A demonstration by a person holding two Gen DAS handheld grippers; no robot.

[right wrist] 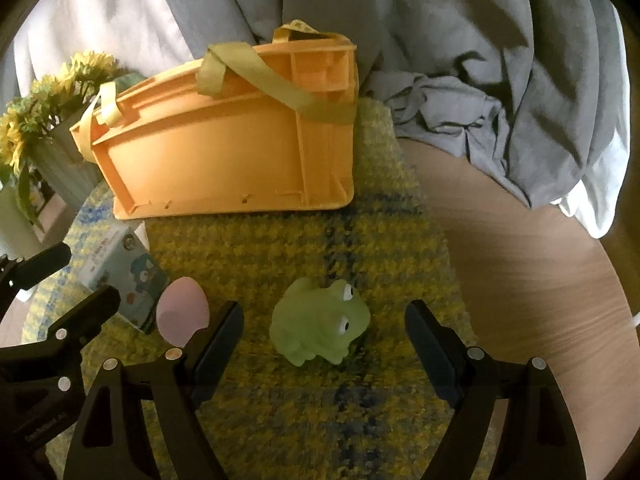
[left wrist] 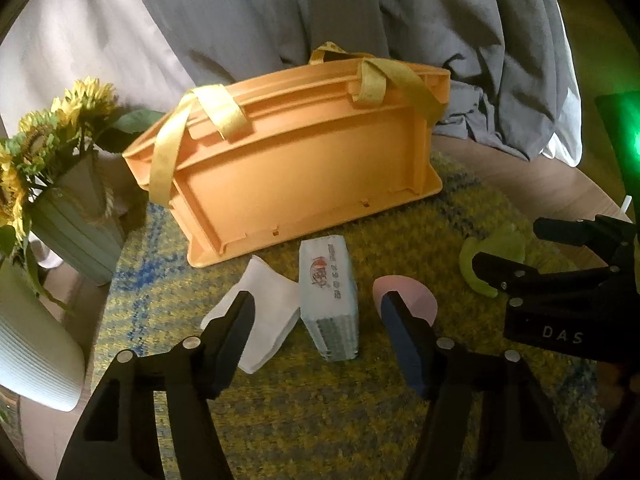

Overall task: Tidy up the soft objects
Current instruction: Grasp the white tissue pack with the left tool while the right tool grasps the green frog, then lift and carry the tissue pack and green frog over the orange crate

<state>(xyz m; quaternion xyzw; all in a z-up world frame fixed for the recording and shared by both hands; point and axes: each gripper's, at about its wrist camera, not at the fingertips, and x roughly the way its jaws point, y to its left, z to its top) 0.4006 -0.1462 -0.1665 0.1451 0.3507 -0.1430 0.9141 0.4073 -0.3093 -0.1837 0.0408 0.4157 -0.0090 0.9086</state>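
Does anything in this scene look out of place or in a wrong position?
Yes. The orange plastic crate with yellow fabric straps lies tipped on its side on the yellow-blue woven mat, its ribbed underside facing the cameras, so nothing can be dropped into it. The green rubber frog toy looks normal.

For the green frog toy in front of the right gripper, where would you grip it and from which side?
Grip the green frog toy across its rounded body, behind the bulging eyes, coming straight forward and down with the right gripper. It sits upright on the yellow mat with its head toward the right, centred between the open fingers, with nothing touching it. Its flanks look like the widest, most even surfaces.
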